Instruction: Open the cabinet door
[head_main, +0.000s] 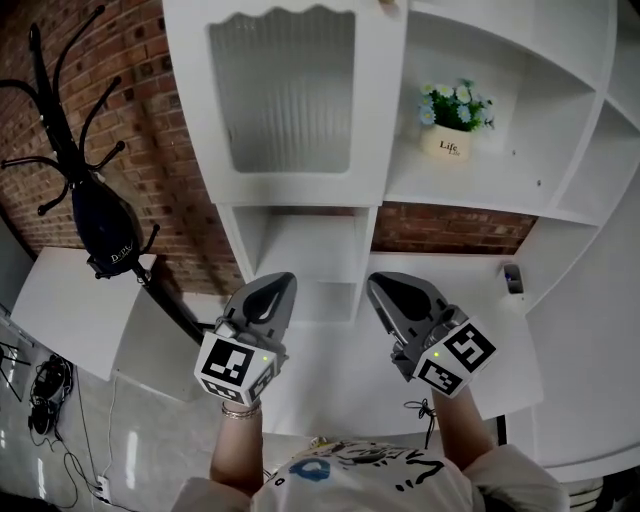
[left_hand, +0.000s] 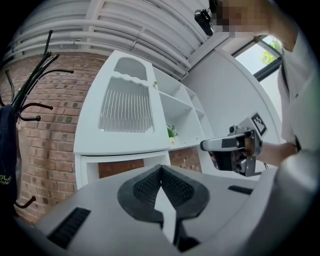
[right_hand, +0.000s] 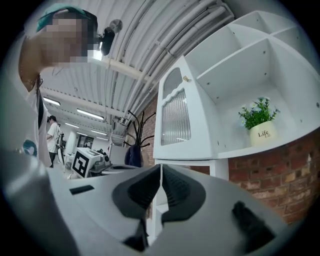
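The cabinet door (head_main: 300, 188) is seen closed at the upper middle of the head view, at the left of a white shelf unit (head_main: 560, 120) and just beside the open compartment where a potted plant (head_main: 450, 128) stands. The door is a flat, white-painted frame with a scalloped upper cut-out around a ribbed, translucent panel (head_main: 285, 95). A small rounded knob (right_hand: 186, 78) is fixed near the edge next to the open shelves. The left gripper (head_main: 278, 285) and the right gripper (head_main: 381, 285) are held side by side below the door and well apart from it. In both gripper views the ribbed black pads are pressed together with nothing between them. The knob is judged the main hazard: it is small, smooth and round, so it could be slipped off if it is pinched off-centre. With both pairs of jaws clenched, it cannot be taken until one pair is released. The ribbed panel may be glass or thin plastic and could be knocked or scratched by a hard gripper tip aimed too far inward. The swinging door could be blocked by the other gripper if that one is left in its path. A black coat rack (head_main: 70, 120) with a dark bag (head_main: 105, 225) stands against the rough brick wall (head_main: 150, 110) to the left.
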